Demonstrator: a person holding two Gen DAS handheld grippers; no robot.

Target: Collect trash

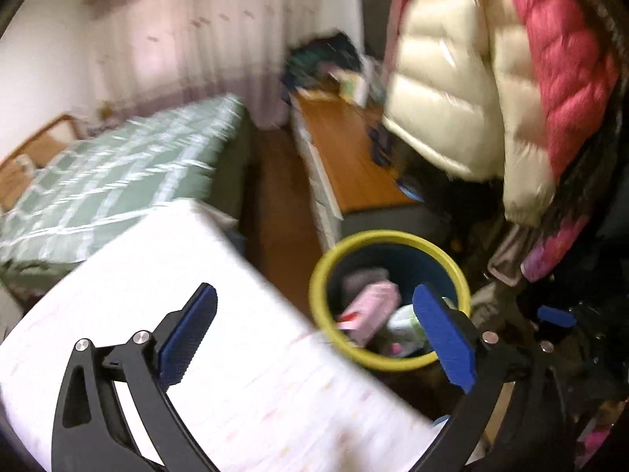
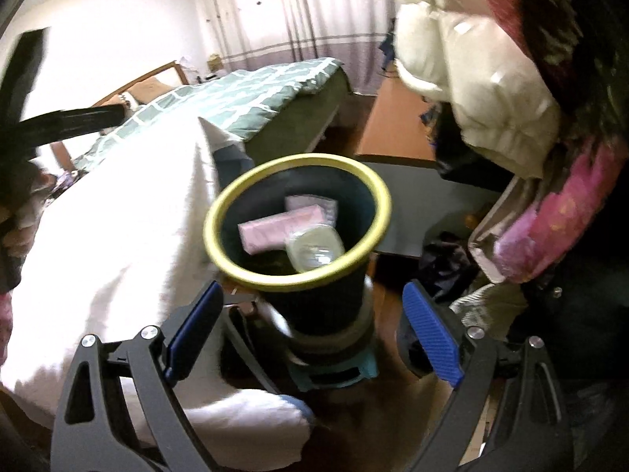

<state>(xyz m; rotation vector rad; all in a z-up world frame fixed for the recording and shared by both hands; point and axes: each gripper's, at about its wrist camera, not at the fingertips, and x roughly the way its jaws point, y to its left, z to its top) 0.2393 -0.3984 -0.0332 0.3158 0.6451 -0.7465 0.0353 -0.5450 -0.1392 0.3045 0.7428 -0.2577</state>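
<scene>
left gripper point(image 1: 318, 334) open | right gripper point(image 2: 310, 330) open | bin point(image 2: 236, 271) holds pink box point(image 2: 271, 228)

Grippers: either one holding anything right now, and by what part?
Nothing held. Left gripper and right gripper are both open and empty, above the yellow-rimmed trash bin.

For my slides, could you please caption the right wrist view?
Open right gripper above a yellow-rimmed bin holding a pink box.

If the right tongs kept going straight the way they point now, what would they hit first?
Most likely the bin: its dark wall sits between the open right tongs, with the yellow rim just above. Both blue pads are empty. Depth is hard to judge through the fisheye, so this is a guess.
</scene>
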